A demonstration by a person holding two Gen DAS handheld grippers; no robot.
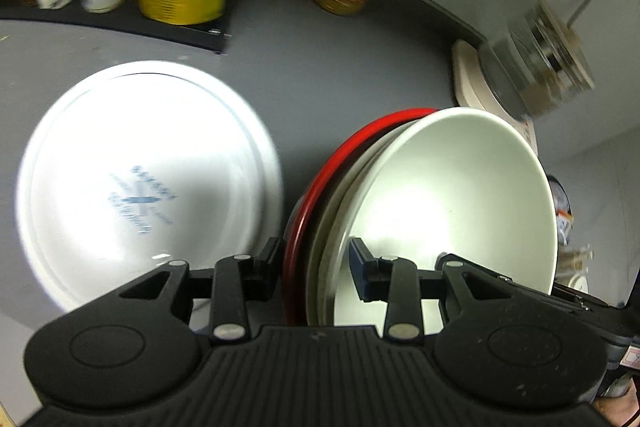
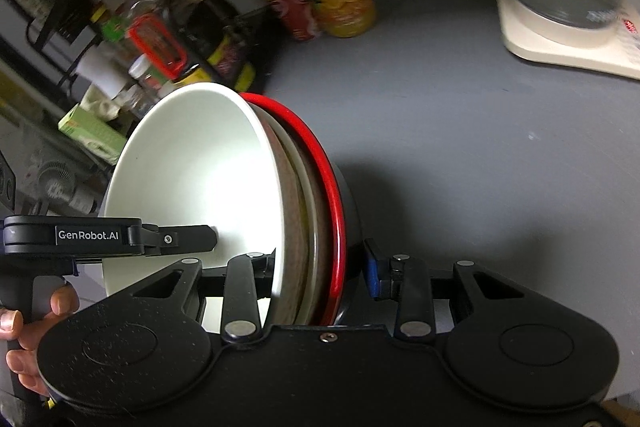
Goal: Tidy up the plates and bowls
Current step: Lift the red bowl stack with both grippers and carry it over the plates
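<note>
A nested stack of bowls, white inside red-rimmed, is clamped at its rim by the left gripper and right gripper, lower centre; a white plate is seen at left.

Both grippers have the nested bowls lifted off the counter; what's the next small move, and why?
Probably carry the stack of bowls sideways over the white plate and lower it there. Both the left gripper and right gripper clamp its rim, and the plate lies bare on the grey counter.
</note>
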